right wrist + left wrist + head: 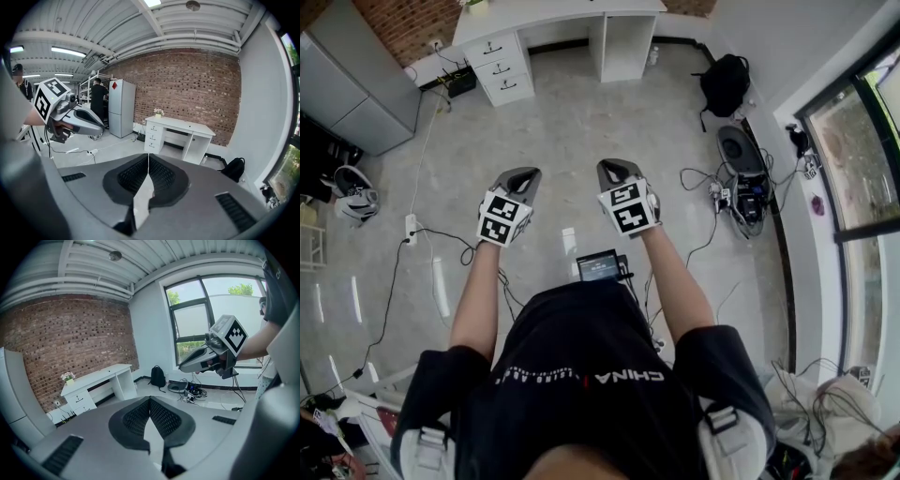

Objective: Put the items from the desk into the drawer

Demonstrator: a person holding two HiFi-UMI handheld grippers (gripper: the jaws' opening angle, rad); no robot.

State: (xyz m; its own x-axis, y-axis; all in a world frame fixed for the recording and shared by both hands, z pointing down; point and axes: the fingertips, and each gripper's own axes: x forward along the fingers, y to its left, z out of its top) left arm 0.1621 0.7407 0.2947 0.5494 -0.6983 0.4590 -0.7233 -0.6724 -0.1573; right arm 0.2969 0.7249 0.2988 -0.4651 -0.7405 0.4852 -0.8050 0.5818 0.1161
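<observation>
While I stand on the open floor, both grippers are out in front of me at the same height and angled a little downward. The left gripper (pixel 522 178) has its pads together with nothing between them. The right gripper (pixel 616 171) is the same: closed and empty.

Task things: the white desk (pixel 562 17) lies straight ahead, well apart from both grippers, against the brick wall. Its long axis runs across my line of sight. The drawer stack (pixel 502 66) is at the desk's left end and all its drawers look closed. That end lines up more with my left gripper, so I judge the left is the nearer one for pulling a drawer.

The only item I can make out on the surface is a small potted flower (pixel 158 112), at the end above the drawers. Anything else up there is too small to tell.

Between me and the desk there is only bare floor. A black backpack (pixel 724 82) sits off to the right.

Judgement: the task has not begun, and closing the gap comes first.
</observation>
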